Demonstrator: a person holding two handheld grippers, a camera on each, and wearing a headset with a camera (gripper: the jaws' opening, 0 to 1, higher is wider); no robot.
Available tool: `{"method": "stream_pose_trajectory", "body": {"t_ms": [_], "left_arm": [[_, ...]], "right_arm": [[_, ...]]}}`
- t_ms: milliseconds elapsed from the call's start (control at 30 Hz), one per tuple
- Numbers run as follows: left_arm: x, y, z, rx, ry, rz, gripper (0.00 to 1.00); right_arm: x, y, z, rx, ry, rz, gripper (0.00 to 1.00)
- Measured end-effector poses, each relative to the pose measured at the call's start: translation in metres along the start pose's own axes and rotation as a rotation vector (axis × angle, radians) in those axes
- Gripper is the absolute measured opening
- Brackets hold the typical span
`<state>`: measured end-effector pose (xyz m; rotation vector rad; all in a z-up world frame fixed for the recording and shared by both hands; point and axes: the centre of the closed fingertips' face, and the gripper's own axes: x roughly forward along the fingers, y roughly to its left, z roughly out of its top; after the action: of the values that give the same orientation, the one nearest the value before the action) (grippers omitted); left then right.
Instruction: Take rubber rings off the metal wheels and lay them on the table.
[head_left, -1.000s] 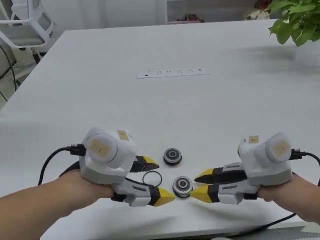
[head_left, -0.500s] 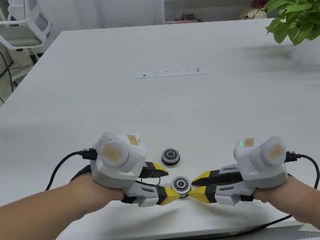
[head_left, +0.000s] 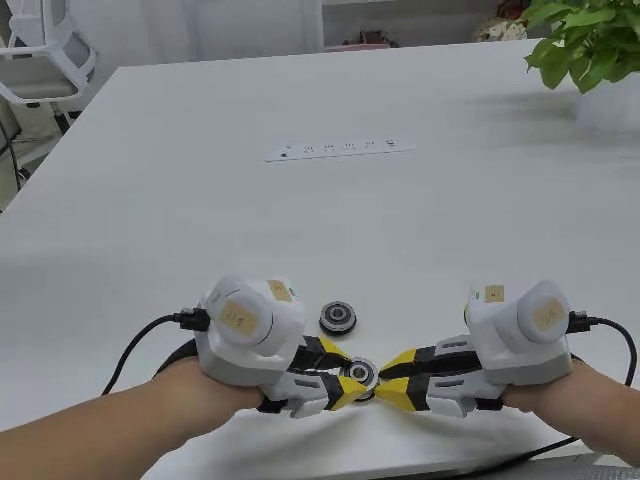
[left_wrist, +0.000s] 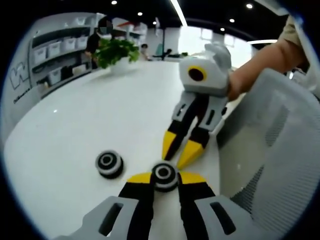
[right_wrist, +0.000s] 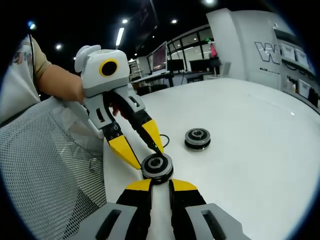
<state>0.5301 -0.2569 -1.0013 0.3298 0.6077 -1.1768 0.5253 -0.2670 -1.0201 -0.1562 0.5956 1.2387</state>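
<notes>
Just nearer the person than the second wheel (head_left: 338, 318), the metal wheel (head_left: 358, 373) lies flat, hub upward, clamped in the low, level left gripper (head_left: 345, 370), with the opposing right gripper's (head_left: 383, 378) narrowly parted jaws at its rim.

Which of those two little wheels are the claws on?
The near wheel, between the left gripper and right gripper tips; the other wheel sits alone behind.
</notes>
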Motion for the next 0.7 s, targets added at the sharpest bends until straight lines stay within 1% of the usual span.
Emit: {"method": "stream_pose_trajectory", "body": {"t_ms": [100,167,200,233,300,367,467,567,700], "left_arm": [[0.0013,0.0021,0.0007,0.000,-0.002,0.008,0.16],[0.0025,0.0025,0.0004,0.017,-0.001,0.017,0.15],[0.0028,0.0026,0.0004,0.046,0.000,0.027,0.14],[0.0030,0.0013,0.0008,0.059,-0.001,0.027,0.14],[0.0027,0.0004,0.0005,0.066,0.000,0.034,0.14],[0.0026,0.0008,0.0005,0.066,-0.001,0.041,0.14],[0.0025,0.0016,0.0005,0.047,-0.006,0.050,0.14],[0.0027,0.0017,0.0002,0.053,-0.007,0.057,0.14],[0.0026,0.0022,0.0002,0.057,-0.005,0.062,0.13]], "right_arm": [[-0.0002,-0.0003,0.0003,-0.001,-0.005,-0.004,0.10],[-0.0001,-0.0007,0.0004,-0.003,-0.007,-0.007,0.09],[-0.0002,-0.0004,0.0004,-0.003,-0.009,-0.008,0.09],[0.0000,0.0006,0.0000,-0.003,-0.009,-0.005,0.08],[0.0007,0.0013,-0.0003,-0.003,-0.013,-0.009,0.08],[0.0008,0.0014,-0.0005,0.005,-0.018,-0.012,0.07],[0.0007,0.0018,-0.0006,0.011,-0.020,-0.015,0.07],[0.0001,0.0010,-0.0026,0.015,-0.004,-0.020,0.00],[0.0006,0.0000,-0.0025,0.026,-0.001,-0.024,0.00]]}}
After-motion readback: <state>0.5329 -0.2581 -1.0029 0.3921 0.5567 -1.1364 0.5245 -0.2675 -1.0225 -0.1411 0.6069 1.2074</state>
